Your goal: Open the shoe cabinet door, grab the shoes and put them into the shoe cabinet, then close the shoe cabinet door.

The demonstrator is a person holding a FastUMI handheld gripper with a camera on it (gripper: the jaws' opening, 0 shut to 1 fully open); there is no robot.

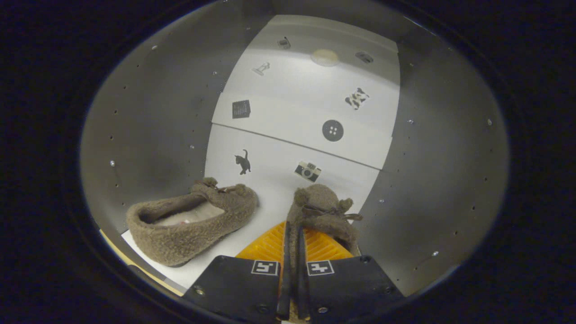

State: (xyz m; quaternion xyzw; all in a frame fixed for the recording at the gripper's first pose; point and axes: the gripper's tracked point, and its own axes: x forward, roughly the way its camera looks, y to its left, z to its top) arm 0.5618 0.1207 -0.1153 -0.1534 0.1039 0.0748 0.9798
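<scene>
Two fuzzy brown slippers inside a white-walled shoe cabinet [157, 112]. Nearest: hand-held gripper [292, 270], fingers [284, 270] drawn close together, clamped on the heel rim of the right-hand slipper [321, 207], both fingers pressing on the thin fabric edge between them. Toe of that slipper pointing to 12 o'clock, small bow on top, resting on the cabinet floor [270, 198] just ahead of the fingers. Second slipper [193, 222] at 10 o'clock from the fingers, lying on the same floor, opening turned toward 9 o'clock, toe toward 2 o'clock, apart from the held one. Beyond both, at 12 o'clock: white back panel [306, 103] with small stickers, among them a black cat [243, 162], a camera [308, 171], a round button [332, 130].
</scene>
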